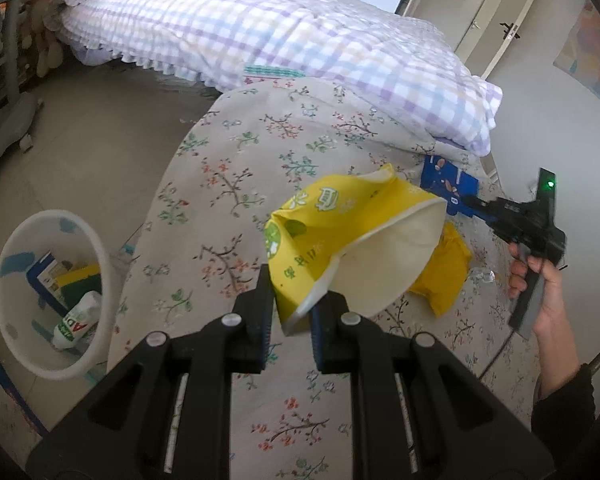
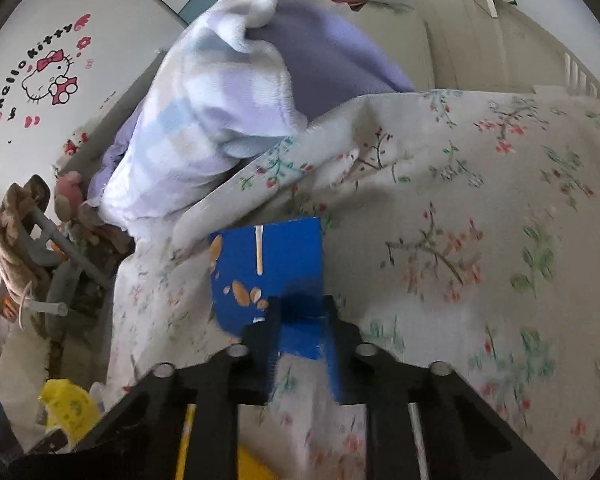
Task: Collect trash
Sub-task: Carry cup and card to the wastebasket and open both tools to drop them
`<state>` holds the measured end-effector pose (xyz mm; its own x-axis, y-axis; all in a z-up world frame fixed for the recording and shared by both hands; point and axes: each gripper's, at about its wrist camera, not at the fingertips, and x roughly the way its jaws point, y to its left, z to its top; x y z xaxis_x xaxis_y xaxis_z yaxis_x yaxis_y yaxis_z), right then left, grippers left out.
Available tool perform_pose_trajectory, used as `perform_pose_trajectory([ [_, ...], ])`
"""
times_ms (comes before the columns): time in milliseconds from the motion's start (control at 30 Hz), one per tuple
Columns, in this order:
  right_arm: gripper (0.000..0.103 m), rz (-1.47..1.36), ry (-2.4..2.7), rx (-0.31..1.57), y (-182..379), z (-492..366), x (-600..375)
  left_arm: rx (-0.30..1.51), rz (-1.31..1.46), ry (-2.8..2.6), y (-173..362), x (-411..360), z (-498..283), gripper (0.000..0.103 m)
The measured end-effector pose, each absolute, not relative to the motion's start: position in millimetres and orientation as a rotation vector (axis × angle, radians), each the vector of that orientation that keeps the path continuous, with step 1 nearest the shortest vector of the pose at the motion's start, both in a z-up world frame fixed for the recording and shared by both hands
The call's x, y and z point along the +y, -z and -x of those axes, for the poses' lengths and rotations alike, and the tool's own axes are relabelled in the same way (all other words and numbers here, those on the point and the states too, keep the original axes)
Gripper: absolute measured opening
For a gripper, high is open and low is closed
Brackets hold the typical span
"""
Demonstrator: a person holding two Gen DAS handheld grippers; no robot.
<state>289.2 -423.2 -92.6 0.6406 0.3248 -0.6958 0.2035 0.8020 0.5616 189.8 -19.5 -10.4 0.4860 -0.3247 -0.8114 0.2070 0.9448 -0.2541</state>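
Bedroom; floral bedspread (image 1: 228, 184) fills the middle of both views, serving as your work surface.

- Left gripper (image 1: 290, 300), low centre: clamped narrow on the lower edge of a yellow snack bag (image 1: 340, 236), which hangs open and clear of the bed, ready for carrying.
- White bin (image 1: 96, 248), lower left, on the floor beside the bed: already holds trash; your likely drop point.
- Right gripper (image 2: 300, 312), low centre of its own view: pinched on the near edge of a blue packet (image 2: 276, 252) lying on the bedspread.
- Checked duvet (image 1: 260, 28), top: pushed back.
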Motion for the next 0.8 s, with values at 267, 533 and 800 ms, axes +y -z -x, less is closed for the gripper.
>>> perform_pose_trajectory([
  [267, 0.007, -0.622, -0.035, 0.857, 36.4, -226.6, -406.1, 1.019, 0.182, 0.281, -1.1, -0.8, -166.7, 0.018],
  [533, 0.006, -0.618, -0.040, 0.817, -14.4, -152.9, -387.1, 0.992, 0.217, 0.252, -8.8, 31.6, -133.9, 0.018],
  [800, 0.006, -0.579, -0.127, 0.814, -30.4, -112.7, -330.7, 0.976, 0.225, 0.171, -6.1, 70.8, -124.7, 0.018],
])
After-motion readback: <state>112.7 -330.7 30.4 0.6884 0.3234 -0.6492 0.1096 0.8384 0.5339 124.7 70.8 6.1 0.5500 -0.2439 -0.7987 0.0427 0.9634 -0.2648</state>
